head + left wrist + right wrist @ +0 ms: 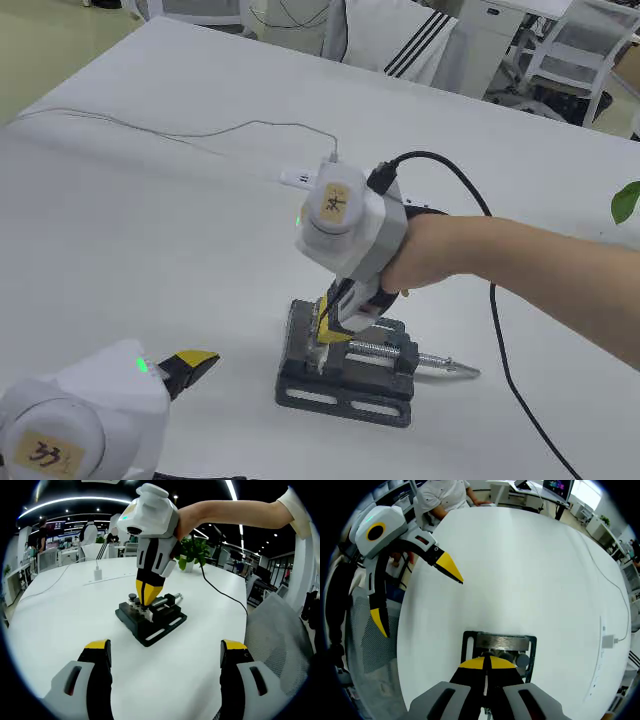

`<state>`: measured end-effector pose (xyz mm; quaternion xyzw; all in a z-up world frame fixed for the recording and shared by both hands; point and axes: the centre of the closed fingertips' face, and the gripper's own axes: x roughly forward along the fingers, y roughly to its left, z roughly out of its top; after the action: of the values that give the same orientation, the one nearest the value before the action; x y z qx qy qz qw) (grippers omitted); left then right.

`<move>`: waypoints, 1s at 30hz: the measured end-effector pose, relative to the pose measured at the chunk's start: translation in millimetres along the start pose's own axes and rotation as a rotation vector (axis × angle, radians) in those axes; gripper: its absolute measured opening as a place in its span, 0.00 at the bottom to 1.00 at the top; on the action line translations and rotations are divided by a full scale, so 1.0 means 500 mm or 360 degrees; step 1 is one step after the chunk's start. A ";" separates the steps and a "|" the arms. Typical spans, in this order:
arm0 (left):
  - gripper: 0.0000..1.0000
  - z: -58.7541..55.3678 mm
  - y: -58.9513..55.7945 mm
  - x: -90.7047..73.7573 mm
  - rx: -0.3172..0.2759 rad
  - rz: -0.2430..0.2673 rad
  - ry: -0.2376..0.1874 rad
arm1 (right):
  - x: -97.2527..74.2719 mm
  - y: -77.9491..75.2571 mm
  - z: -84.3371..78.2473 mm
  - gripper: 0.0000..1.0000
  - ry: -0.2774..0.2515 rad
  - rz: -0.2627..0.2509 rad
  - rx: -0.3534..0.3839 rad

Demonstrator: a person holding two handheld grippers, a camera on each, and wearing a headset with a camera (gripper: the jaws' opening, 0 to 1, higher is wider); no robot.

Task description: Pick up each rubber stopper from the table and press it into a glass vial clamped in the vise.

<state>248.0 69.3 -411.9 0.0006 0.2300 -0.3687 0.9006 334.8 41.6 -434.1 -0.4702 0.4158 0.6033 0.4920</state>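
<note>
Right gripper (330,325) jaws closed tip to tip, tips down on vise (345,392) top, can't tell if anything's pinched, left gripper (165,646) wide open, empty, 9 o'clock of vise in head view

I'm looking across a white table (120,220), with white chairs (575,45) standing beyond it. Ceiling light strips (75,500) are glowing overhead, and a leafy plant (195,552) is sitting below them.

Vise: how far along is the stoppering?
Done: at least two stoppered vials stand in the vise. In hand: the right gripper, jaws together, points down onto the vial row; what's under its tips is hidden. The left gripper hangs open, off to the side. Left: can't tell how many vials remain uncapped.
</note>
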 end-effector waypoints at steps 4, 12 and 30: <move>0.89 0.011 -0.003 -0.007 0.0019 0.0010 -0.0009 | -0.003 -0.001 0.002 0.00 -0.0068 0.0010 0.0083; 0.89 0.020 0.009 -0.026 0.0037 0.0060 -0.0019 | -0.006 0.002 0.004 0.00 -0.0232 -0.0069 0.0070; 0.89 0.013 0.026 -0.035 0.0030 0.0100 0.0010 | -0.023 0.003 -0.006 0.51 -0.0539 -0.0242 0.0206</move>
<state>248.5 89.1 -401.1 0.0176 0.2291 -0.3425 0.9110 334.7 36.3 -423.6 -0.3594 0.3283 0.6067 0.6284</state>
